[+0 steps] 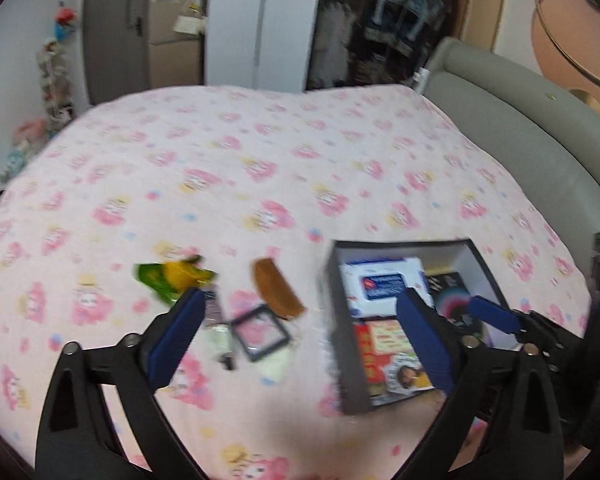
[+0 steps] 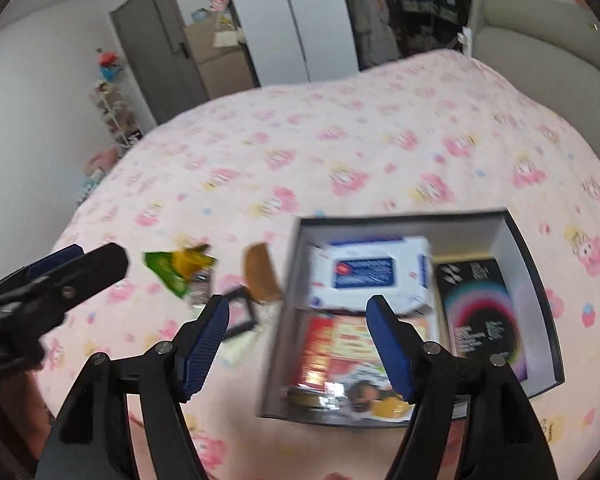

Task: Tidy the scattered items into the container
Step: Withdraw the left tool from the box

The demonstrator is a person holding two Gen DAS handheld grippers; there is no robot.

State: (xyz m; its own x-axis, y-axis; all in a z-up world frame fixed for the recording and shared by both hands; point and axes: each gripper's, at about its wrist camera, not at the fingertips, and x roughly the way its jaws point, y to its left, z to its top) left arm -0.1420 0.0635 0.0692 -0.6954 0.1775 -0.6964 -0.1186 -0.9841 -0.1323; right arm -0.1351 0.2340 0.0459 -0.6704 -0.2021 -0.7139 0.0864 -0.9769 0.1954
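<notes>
With both the left gripper [image 1: 304,332] and right gripper [image 2: 300,340] held empty, jaws apart, above the bed [image 1: 260,152], the next pick is judged pending: a comb [image 1: 278,286], frame [image 1: 260,330] and packet [image 1: 168,278] are seen left of the part-filled box [image 1: 332,312].

Motion blur is smearing both views. The left gripper's [image 1: 300,336] finger is covering part of the tube [image 1: 216,320] and the box's [image 1: 480,256] red packet [image 1: 374,344]. The wipes pack's [image 2: 374,270] print is blurring past reading. The right gripper [image 2: 298,344] is hiding the frame's [image 2: 240,314] left side. The left view's right edge is cutting off the right gripper's body.
</notes>
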